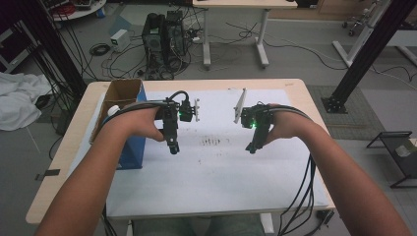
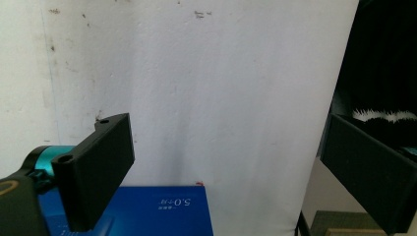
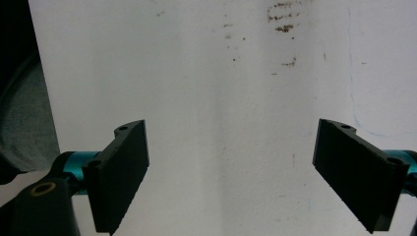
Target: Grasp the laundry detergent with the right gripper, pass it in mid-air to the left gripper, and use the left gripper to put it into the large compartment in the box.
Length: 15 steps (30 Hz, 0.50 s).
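the person holds both grippers above the white sheet that covers the table, near the middle of the high view. the left gripper has its jaws spread wide with nothing between them, and the right gripper is likewise wide apart and empty over bare, lightly stained paper.

the nearest thing to work on is the blue box, at centre left of the high view, just beside the left forearm; its printed blue face also shows at the bottom of the left gripper view. its top flaps stand open and show brown cardboard inside, with a small white object at the rim, too small to identify.

as a judgement, the box is light, stiff-walled cardboard, easily dented and prone to slide on the smooth paper. a broad panel is probably too wide for the jaws, so the better hold is a thin upright wall or flap edge near a corner, pinched gently.
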Tool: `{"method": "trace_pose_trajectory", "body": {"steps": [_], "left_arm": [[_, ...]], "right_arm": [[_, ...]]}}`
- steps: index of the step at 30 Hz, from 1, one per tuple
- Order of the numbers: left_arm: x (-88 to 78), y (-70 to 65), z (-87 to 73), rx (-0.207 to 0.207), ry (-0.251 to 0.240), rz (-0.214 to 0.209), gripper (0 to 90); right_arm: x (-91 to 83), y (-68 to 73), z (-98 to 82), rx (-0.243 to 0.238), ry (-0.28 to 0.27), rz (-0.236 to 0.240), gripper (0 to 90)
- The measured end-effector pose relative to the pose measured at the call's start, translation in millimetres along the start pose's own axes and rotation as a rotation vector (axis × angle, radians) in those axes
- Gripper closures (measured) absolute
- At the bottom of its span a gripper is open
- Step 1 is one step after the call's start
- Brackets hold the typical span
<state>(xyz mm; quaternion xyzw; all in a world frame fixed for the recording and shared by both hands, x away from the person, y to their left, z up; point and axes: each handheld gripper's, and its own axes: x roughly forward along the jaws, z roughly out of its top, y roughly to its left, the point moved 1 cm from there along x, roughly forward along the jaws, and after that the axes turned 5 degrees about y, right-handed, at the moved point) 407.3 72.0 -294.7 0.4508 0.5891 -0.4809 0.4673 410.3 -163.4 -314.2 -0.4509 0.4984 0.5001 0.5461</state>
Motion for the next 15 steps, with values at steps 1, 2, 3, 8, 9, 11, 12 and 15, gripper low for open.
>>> {"method": "trace_pose_trajectory", "body": {"steps": [1,2,3,8,9,11,12,15], "left_arm": [[-0.1,0.0,-0.1,0.000,0.000,0.000,5.9],[0.0,-0.3,-0.1,0.000,0.000,0.002,5.9],[-0.4,-0.2,-0.2,0.001,0.000,0.006,5.9],[-0.1,-0.6,-1.5,0.002,-0.003,0.010,5.9],[-1.1,-0.6,-1.4,-0.004,0.001,0.006,5.9],[-0.9,-1.0,-1.9,-0.003,-0.001,0.001,5.9],[-0.9,-1.2,-2.0,-0.004,-0.001,0.003,5.9],[-1.2,-1.9,-2.3,-0.001,-0.003,0.007,5.9]], "right_arm": [[-0.3,0.4,-0.1,0.006,-0.001,0.002,13.0],[-0.4,0.2,-0.3,0.003,0.001,0.003,12.9],[-0.3,0.2,-0.4,0.002,0.003,0.002,12.9],[-0.3,0.5,0.1,0.005,0.000,0.002,12.9],[-0.4,0.9,0.2,0.008,0.000,0.007,12.9],[-0.3,0.9,0.1,0.008,-0.001,0.006,12.9],[-0.8,1.3,0.1,0.013,0.002,0.001,12.9],[-1.9,0.5,0.0,-0.002,-0.002,0.000,12.9]]}}
